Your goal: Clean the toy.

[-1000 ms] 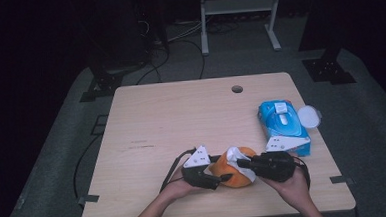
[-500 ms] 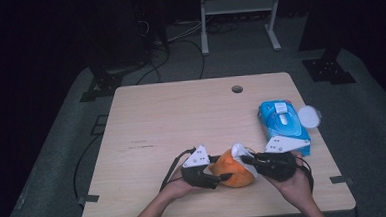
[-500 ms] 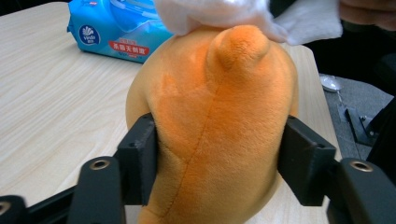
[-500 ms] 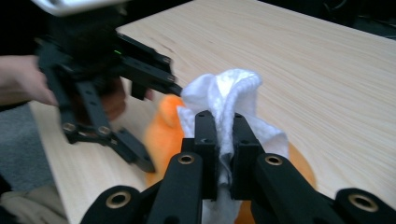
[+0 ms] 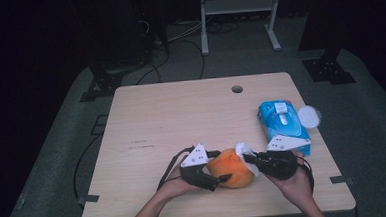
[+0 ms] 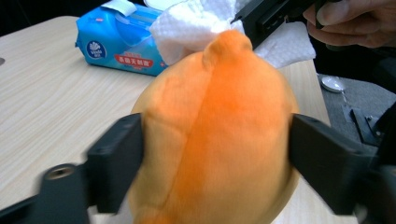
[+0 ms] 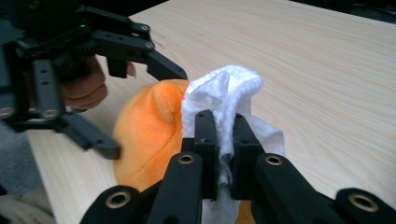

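My right tool is clenched on a bunched white wipe, which touches the top of the orange plush toy just to its left. My left tool grips that toy across its middle — jaws pressed on both flanks — at the near edge of the tabletop. The blue wipes pack lies beyond my right hand, so wiping falls to the right tool.

Left tongs, right tongs: black linkage jaws, brass-ringed pivot screws, grey triangular top plates with dots, black trailing cables. Forearms bare.
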`<control>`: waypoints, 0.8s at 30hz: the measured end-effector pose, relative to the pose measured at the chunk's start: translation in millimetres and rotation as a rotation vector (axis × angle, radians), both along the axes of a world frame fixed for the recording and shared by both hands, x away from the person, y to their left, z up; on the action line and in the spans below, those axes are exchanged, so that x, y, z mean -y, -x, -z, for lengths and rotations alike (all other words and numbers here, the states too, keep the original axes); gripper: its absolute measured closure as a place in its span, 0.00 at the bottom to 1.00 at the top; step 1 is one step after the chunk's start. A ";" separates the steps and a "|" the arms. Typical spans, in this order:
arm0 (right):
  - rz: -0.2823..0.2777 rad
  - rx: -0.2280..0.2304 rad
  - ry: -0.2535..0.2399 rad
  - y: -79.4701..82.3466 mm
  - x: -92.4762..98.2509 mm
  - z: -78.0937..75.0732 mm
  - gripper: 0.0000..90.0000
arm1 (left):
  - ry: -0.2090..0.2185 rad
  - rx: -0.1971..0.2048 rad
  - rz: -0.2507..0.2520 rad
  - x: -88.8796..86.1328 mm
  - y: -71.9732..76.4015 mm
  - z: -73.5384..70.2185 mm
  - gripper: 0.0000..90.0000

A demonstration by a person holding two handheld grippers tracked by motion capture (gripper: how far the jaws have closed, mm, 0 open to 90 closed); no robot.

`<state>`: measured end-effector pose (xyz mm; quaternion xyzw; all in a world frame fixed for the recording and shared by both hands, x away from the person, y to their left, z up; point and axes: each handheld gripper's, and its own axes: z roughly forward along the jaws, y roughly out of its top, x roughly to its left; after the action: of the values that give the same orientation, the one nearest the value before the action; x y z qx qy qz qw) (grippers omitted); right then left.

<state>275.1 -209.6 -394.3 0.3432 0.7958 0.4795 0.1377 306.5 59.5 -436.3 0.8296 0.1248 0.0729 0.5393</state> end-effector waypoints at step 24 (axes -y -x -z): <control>-0.014 0.020 -0.074 1.2 4.6 -8.2 0.93 | 0.008 0.006 -0.015 -6.7 1.8 -17.5 0.32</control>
<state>273.9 -214.2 -386.1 0.3376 0.7785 0.5130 0.1294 304.7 66.2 -418.8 0.8263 0.1296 0.0791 0.5424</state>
